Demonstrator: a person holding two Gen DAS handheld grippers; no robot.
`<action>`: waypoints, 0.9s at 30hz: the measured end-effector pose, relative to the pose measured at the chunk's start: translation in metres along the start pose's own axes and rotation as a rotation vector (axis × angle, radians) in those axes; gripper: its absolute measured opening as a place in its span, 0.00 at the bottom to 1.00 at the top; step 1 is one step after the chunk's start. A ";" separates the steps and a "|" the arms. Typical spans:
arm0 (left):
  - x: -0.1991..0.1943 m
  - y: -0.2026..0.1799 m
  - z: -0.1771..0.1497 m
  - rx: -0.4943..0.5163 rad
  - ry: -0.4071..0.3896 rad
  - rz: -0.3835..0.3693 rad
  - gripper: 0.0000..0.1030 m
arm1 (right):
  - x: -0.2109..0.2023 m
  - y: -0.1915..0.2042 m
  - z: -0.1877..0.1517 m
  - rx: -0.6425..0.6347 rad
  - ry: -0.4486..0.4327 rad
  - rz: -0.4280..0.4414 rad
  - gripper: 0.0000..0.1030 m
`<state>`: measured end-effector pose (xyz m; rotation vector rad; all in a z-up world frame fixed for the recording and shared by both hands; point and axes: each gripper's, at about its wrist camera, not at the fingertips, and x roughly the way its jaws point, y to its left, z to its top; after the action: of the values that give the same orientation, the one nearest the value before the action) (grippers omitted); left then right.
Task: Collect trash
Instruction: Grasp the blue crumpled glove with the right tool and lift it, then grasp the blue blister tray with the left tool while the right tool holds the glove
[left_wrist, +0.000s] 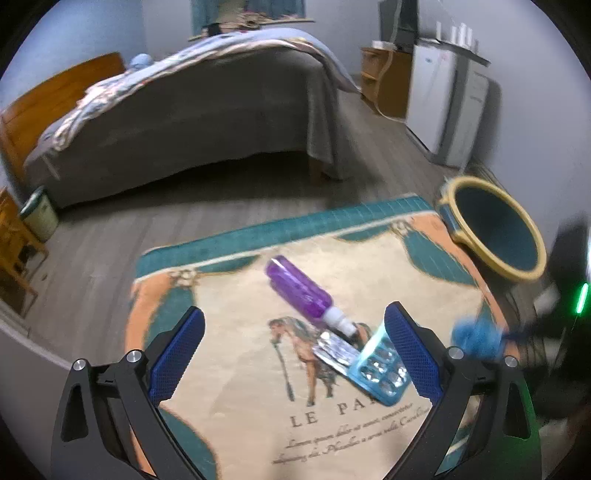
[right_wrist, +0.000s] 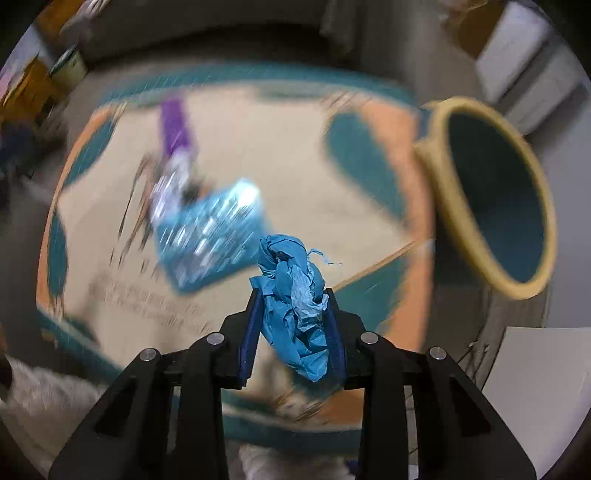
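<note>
Blue crumpled tissue (right_wrist: 295, 302) sits pinched in my right gripper (right_wrist: 295, 332) near the bin (right_wrist: 443, 206) — a loose wad, so it could slip out short of that bin. Left gripper (left_wrist: 295, 358) spread wide over the blister packs (left_wrist: 380, 373).

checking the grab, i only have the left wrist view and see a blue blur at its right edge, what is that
Observer: A crumpled blue tissue, squeezed between the right gripper's blue pads.
Operator: is the bin close to it
Observer: Yes. The yellow-rimmed bin lies tipped on its side just right of the tissue, its mouth facing the camera, nothing visible inside.
Operator: anything under that gripper
Observer: The blue blister pack lies on the rug, just left of the tissue.
</note>
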<state>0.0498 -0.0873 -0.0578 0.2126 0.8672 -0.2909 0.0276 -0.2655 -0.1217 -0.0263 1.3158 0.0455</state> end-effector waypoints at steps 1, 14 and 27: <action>0.004 -0.005 -0.001 0.018 0.009 -0.007 0.94 | -0.007 -0.009 0.007 0.019 -0.030 -0.018 0.31; 0.076 -0.079 -0.039 0.312 0.213 -0.180 0.92 | -0.027 -0.077 0.068 0.156 -0.168 0.030 0.31; 0.105 -0.098 -0.047 0.341 0.272 -0.182 0.72 | -0.021 -0.080 0.070 0.135 -0.155 0.068 0.31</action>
<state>0.0474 -0.1830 -0.1755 0.4997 1.1057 -0.5912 0.0942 -0.3424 -0.0842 0.1345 1.1621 0.0162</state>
